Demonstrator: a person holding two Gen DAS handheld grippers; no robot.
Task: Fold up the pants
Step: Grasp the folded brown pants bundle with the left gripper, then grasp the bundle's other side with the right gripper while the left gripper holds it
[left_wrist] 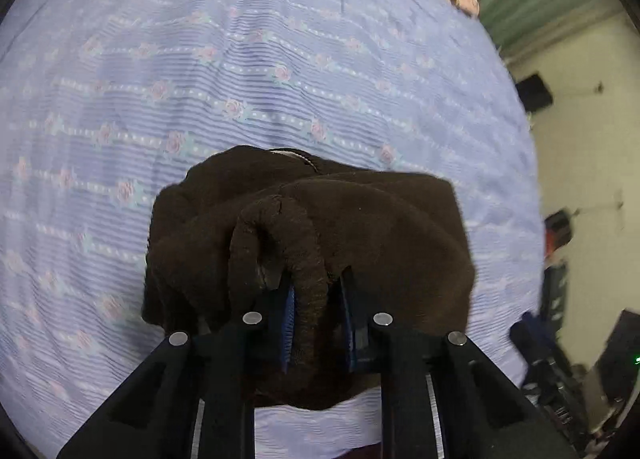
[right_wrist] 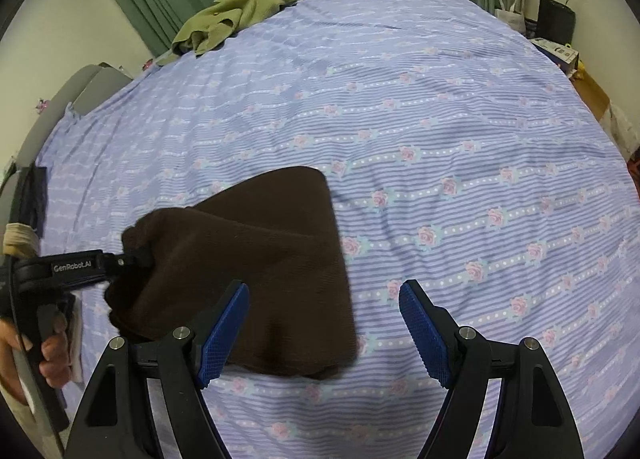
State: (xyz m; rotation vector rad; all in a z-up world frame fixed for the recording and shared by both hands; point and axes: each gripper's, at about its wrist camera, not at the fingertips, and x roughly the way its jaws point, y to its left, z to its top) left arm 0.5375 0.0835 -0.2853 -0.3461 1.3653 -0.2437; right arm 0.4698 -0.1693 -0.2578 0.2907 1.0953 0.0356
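Dark brown pants (right_wrist: 256, 267), folded small, lie on the near left of the bed (right_wrist: 440, 107); the left gripper (left_wrist: 316, 299) pinches a bunched edge; the right gripper (right_wrist: 324, 323) hovers with fingers spread, the pants just left of it.

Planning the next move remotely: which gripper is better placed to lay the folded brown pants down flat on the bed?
Left. The left gripper is already shut on a fold of the brown pants, lifting that end. The right gripper is open, holding nothing, above the bedsheet.
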